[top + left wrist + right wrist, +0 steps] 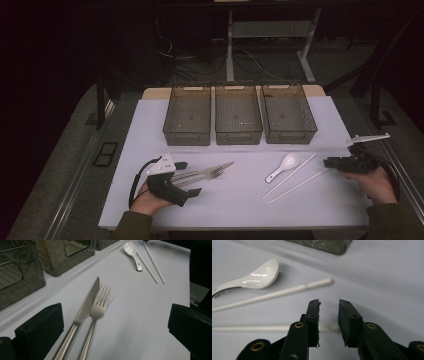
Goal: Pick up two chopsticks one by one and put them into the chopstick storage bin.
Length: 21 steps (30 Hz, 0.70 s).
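While right tool (329, 305) straddles near chopstick (249, 327), jaws parted, unclamped | risk: chopstick rolls, grip misses | left tool (112, 322) released over knife (86, 306) and fork (100, 305).

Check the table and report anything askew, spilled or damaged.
Nothing stands out. The knife and fork lie side by side, the white spoon beside the two chopsticks, and the three bins stand upright in a row. No spill or breakage is visible.

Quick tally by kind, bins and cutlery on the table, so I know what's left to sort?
Bins: 3
Chopsticks: 2
Spoon: 1
Fork: 1
Knife: 1
Total: 8
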Tool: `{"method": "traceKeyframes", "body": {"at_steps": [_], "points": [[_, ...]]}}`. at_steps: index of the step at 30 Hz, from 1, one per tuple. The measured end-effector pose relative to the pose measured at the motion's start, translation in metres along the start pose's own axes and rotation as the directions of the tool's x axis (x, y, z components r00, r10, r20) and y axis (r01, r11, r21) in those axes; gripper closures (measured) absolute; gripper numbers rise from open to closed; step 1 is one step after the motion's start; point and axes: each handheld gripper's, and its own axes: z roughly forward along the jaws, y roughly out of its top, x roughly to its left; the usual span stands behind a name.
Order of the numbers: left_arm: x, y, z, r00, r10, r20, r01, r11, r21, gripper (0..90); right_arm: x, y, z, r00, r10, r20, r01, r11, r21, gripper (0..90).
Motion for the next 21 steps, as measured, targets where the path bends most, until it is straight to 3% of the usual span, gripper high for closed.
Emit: {"method": "traceKeyframes", "body": {"at_steps": [6, 10, 21], "points": [[-0.001, 0.000, 0.001, 1.0000, -0.002, 0.001, 0.002, 1.0000, 0.000, 0.0, 0.000, -0.013, -0.007, 0.9999, 0.003, 0.011, -0.003, 1.000, 0.007, 65.5], [-0.001, 0.000, 0.001, 1.0000, -0.003, 0.002, 0.003, 1.0000, -0.001, 0.0, -0.001, -0.011, -0.007, 1.0000, 0.006, -0.008, -0.006, 1.000, -0.015, 64.4], [0.000, 0.000, 0.001, 1.0000, 0.004, 0.004, -0.004, 1.0000, 0.001, 0.0, -0.002, -0.012, 0.000, 0.9996, 0.013, -0.024, -0.012, 1.000, 0.023, 64.5]]}}
